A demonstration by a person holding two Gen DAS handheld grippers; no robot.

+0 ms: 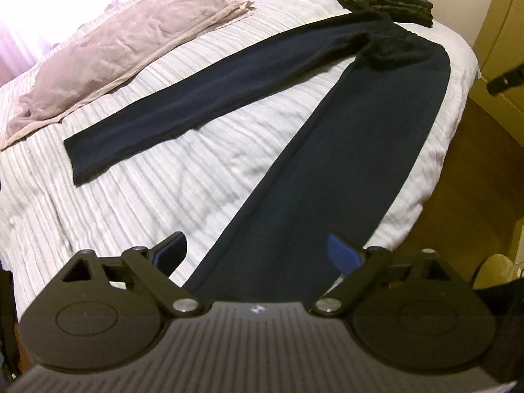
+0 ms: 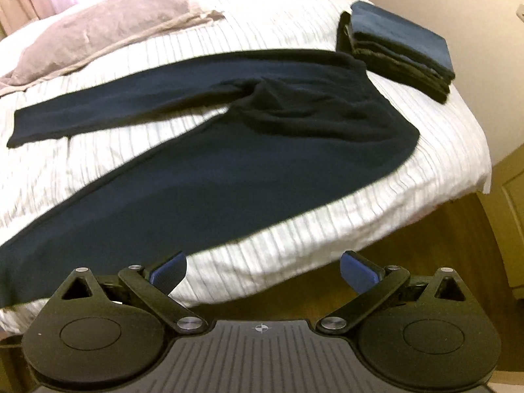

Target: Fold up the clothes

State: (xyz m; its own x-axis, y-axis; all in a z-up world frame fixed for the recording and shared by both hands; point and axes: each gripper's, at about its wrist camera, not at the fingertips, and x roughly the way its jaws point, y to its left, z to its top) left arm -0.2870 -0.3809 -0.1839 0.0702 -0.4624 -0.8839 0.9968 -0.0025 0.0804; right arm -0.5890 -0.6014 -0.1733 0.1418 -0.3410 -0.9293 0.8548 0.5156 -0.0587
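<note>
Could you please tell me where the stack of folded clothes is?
The stack of folded clothes sits at the bed's far right corner, just beyond the dark trousers' waistband.

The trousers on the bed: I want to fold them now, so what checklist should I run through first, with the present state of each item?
1. Left tongs empty and open: ok.
2. Right tongs empty and open: ok.
3. Trousers lying flat on the bedspread: mostly ok, bunched at the crotch.
4. Legs together: not ok, they are spread in a V.
5. Folded stack clear of the trousers: ok in the right view, apparently touching the waistband in the left view.
6. Pillow clear of the far leg: ok.
</note>
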